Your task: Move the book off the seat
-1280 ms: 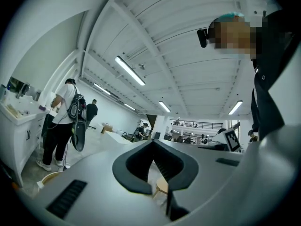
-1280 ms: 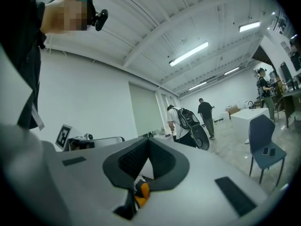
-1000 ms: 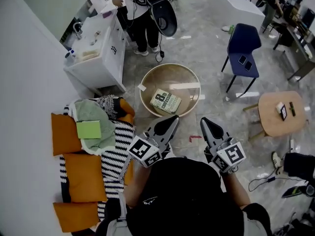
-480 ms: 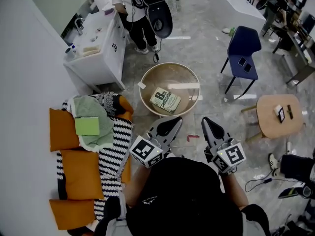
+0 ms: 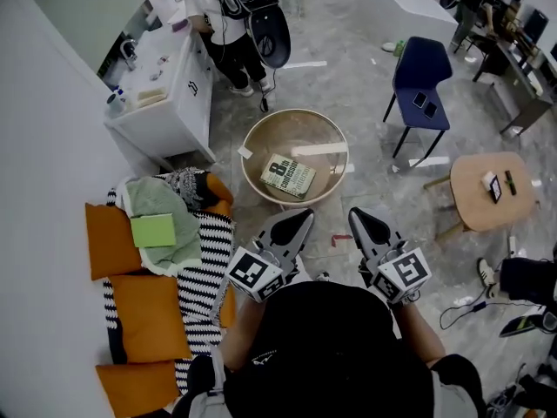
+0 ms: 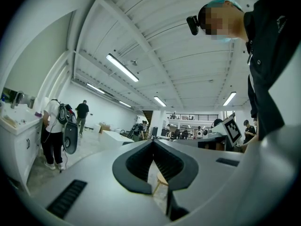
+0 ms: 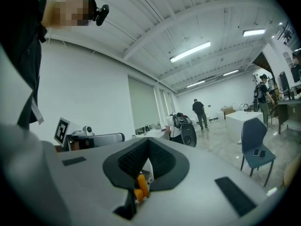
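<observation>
Pressing together at their tips, the dark ribbed fingers of the left gripper [image 6: 153, 141] hold nothing. The right gripper [image 7: 148, 140] matches it, fingers closed against each other and empty. Both grippers point level and forward, side by side but apart, in front of the person's chest. Each carries a cube with black-and-white square markers near the hand.

Seen from the head camera, just beyond the two gripper tips on the grey floor sits a round beige tub [image 5: 300, 129]. The book [image 5: 288, 176] lies flat inside it at a slant, cover up, showing a large "8". It is near the grippers but not touching them.

To the left, against the white wall, is a low couch with orange cushions [image 5: 109, 238], partly covered by a black-and-white striped blanket [image 5: 204, 273]. A pale green cloth [image 5: 165, 200] lies at its far end, with a flat bright green pad [image 5: 153, 230] on top.

Farther off, to the right, stands a dark blue chair [image 5: 420, 66] with two phones [image 5: 425, 104] on its seat. A round wooden table [image 5: 474, 207] is right of the grippers. At the far left, a person with a backpack [image 5: 228, 24] stands beside a white sink cabinet [image 5: 161, 94].
</observation>
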`<state>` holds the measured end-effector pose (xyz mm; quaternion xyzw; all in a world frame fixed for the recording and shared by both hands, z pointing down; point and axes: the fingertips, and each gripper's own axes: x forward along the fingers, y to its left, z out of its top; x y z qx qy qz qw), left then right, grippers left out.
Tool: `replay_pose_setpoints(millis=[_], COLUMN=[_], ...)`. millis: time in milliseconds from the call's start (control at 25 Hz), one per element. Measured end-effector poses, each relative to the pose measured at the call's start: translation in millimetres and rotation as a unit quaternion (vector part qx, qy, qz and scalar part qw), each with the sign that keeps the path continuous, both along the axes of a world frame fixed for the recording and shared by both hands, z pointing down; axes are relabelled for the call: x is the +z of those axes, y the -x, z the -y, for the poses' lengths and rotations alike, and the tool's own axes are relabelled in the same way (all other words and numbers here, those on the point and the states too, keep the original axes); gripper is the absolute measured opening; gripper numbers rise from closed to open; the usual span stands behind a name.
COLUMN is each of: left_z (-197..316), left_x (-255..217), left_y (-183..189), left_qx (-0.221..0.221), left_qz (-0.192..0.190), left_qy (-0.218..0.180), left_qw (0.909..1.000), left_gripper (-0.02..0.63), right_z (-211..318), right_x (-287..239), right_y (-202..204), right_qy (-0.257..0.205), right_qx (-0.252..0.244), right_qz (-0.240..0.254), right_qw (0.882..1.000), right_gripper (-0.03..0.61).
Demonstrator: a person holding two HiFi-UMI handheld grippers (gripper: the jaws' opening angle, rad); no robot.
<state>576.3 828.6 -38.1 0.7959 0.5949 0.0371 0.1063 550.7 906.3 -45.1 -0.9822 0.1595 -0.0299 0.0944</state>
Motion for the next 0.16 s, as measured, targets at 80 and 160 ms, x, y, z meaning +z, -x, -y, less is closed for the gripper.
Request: replay_pose_setpoints(millis=[80,160], left_z=[-4.7,-9.4], left_x=[0.5,0.4], left_y=[3.4,7.2], left_qx=[0.004,0.012], left_qz=[0.007,0.012], left_qy=[0.000,0.000], left_qw=[1.0000,0.9999], left_gripper=[0.009,0.009], right_z=[-2.6,-6.4], right_x=[4.4,10.2], right_y=[3.6,7.6], right_qy=[0.007,0.020], right_qx=[0.000,0.003], right_qz=[0.002,0.006], right_qw=[1.000,1.000], right_gripper=[0.015,0.015])
